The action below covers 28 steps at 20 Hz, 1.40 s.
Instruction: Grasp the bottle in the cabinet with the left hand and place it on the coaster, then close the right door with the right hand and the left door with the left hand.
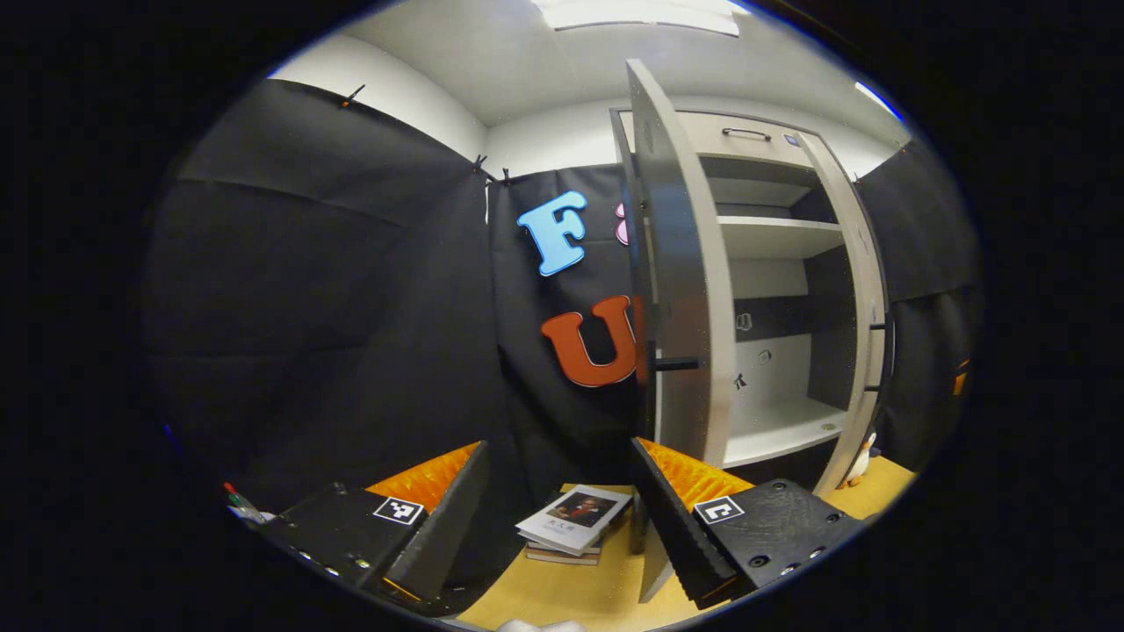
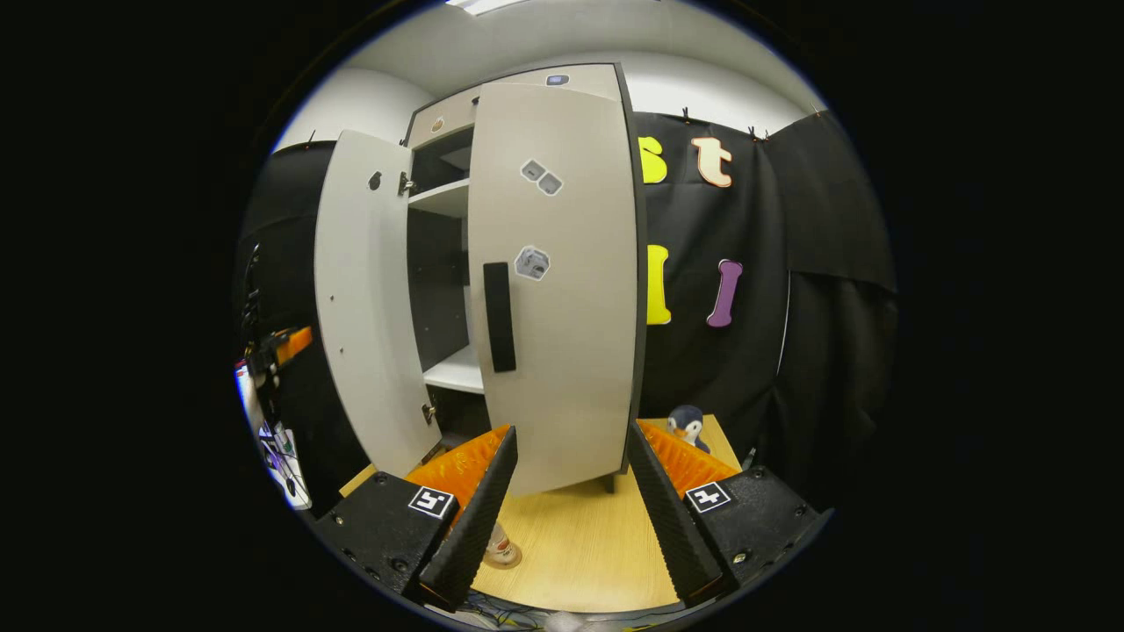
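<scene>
Left hand-held gripper point(image 1: 558, 518): fingers spread wide, nothing between them; held above the worktop point(image 1: 580, 597), facing the left door's edge.
Left door point(image 1: 680, 290): swung out, seen nearly edge-on just beyond the right finger; dark handle point(image 1: 674, 362) sticks out from it.
Cabinet point(image 1: 790, 290): interior open, white shelves bare in the left gripper view.
Books point(image 1: 575, 520): small stack on the worktop, between and beyond the fingers.
Right hand-held gripper point(image 2: 571, 509): fingers spread wide, holding nothing; pointed at the right door.
Right door point(image 2: 558, 281): nearly shut, dark handle point(image 2: 500, 316) near its left edge.
Bottle point(image 2: 497, 540): base just visible on the coaster point(image 2: 507, 558), beside the left finger's tip; mostly hidden.
Penguin toy point(image 2: 687, 424): on the worktop, right of the cabinet.
</scene>
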Tool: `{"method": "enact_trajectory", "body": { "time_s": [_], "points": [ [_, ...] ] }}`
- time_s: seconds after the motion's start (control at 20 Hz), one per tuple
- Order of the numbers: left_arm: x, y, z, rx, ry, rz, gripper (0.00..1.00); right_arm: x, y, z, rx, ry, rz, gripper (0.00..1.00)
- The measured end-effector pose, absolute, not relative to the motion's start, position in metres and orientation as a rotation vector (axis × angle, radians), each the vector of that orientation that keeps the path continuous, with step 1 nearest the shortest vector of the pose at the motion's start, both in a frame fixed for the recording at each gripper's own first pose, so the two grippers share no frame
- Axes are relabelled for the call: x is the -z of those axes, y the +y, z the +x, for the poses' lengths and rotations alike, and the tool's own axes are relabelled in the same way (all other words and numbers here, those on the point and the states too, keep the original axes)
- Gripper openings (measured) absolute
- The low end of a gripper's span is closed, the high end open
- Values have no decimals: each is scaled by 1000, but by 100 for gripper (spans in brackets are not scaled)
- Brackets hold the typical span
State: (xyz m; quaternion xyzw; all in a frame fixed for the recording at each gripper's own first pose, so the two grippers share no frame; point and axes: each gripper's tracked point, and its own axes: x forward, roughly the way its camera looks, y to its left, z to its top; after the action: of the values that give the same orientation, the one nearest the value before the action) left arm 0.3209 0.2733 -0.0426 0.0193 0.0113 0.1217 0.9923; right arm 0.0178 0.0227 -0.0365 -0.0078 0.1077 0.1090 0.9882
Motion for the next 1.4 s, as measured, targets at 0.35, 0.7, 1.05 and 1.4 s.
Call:
{"method": "enact_trajectory", "body": {
  "time_s": [0.35, 0.7, 1.05, 1.4],
  "points": [
    [39, 293, 361, -233, 13, 41, 96, 35, 24, -1, -190, 223, -2, 78],
    [50, 280, 373, -177, 54, 77, 93, 45, 29, -4, -195, 240, 20, 78],
    [56, 276, 373, -192, 66, 32, 92, 43, 26, 9, -229, 240, 32, 78],
    [55, 266, 369, -242, 71, 57, 87, 45, 19, 19, -262, 247, 30, 78]
  ]
}}
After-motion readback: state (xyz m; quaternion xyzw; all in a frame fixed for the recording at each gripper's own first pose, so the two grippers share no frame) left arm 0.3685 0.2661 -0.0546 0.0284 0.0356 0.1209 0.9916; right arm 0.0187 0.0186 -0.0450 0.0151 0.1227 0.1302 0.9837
